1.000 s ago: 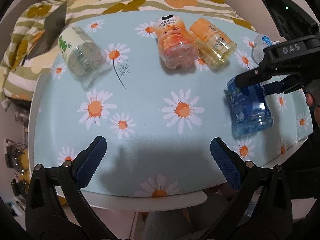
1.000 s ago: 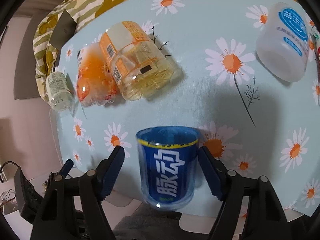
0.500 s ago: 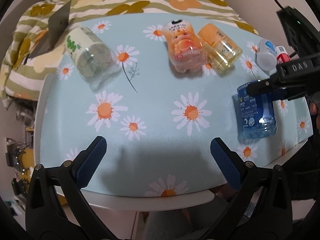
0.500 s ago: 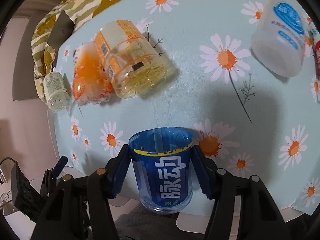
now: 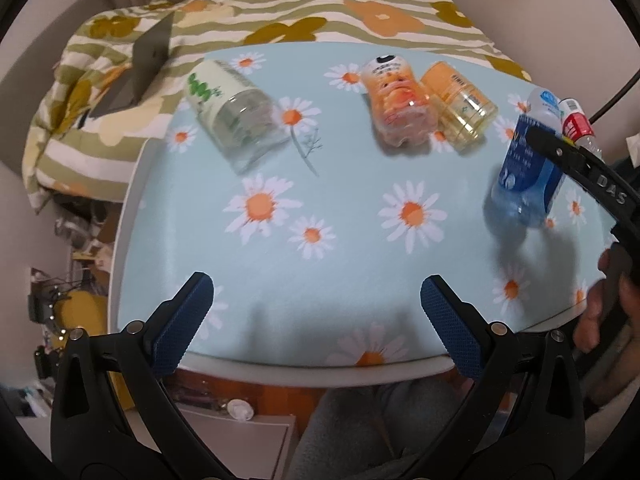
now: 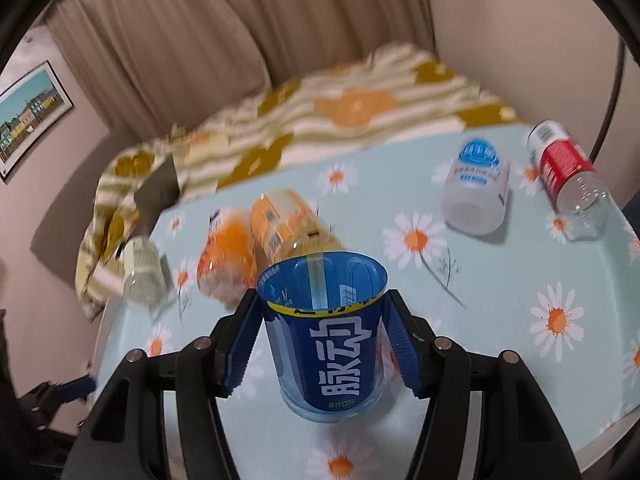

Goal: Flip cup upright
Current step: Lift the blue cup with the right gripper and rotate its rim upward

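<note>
My right gripper [image 6: 322, 340] is shut on the blue cup [image 6: 326, 340], a cut-off blue bottle with white lettering. The cup is tilted nearly upright, open mouth up and away, its base just above the daisy tablecloth [image 6: 500, 320]. In the left wrist view the blue cup [image 5: 524, 180] hangs at the right edge with the right gripper's black finger across it. My left gripper [image 5: 316, 320] is open and empty over the table's near edge.
Other cut-off bottles lie on their sides: a green-labelled clear one [image 5: 232, 120], an orange cartoon one [image 5: 396, 104], a yellow-orange one [image 5: 460, 112], a white one with a blue label [image 6: 476, 188] and a red-labelled one [image 6: 568, 180]. A striped floral blanket [image 5: 320, 12] lies behind the table.
My right gripper closed on the blue cup, lifted it off the cloth and tilted it from lying on its side to nearly upright. The left gripper drew back a little.
</note>
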A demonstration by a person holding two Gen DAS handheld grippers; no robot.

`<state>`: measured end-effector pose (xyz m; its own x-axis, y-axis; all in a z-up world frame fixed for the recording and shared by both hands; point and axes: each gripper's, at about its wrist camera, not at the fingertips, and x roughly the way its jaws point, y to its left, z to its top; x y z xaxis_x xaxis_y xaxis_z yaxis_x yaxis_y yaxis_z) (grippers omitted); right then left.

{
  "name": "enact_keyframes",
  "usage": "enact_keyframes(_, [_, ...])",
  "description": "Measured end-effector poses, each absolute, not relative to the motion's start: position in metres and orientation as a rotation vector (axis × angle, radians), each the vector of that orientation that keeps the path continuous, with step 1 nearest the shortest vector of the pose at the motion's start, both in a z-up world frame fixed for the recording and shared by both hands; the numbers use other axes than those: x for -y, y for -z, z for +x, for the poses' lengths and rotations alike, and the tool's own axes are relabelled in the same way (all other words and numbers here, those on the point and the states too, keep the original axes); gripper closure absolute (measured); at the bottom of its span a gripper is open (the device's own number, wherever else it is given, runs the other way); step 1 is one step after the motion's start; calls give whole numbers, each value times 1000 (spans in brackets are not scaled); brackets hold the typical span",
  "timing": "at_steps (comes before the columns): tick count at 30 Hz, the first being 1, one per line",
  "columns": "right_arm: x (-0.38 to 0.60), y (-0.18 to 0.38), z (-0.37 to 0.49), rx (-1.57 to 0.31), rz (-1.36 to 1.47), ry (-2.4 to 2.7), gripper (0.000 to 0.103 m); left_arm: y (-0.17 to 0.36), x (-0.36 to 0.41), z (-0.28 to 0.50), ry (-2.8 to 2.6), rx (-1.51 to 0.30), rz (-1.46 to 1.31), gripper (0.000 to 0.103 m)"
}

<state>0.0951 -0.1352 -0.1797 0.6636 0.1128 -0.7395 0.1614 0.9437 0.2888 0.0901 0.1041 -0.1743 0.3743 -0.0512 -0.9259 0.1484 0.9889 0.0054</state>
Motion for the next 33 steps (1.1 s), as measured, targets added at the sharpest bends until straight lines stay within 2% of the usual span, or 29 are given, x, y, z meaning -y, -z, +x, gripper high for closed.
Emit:
enact_keyframes(4, [126,182,90,-738,271,79,46,177,-110,83,114,-1169,111,0])
enact_keyframes(9, [122,192,85,-693,237,108,46,184,-111,80,107,-1167,114,0])
enact_keyframes(29, [112,195,55,-753,87,36,43,183,-86,69,146,-1163,84,0])
enact_keyframes(31, [115,196,56,-767,105,41,33,183,-86,68,147,-1167,76,0])
enact_keyframes(33, [118,198,58,-787,119,50,18,181,-87,66,150,-1167,65,0])
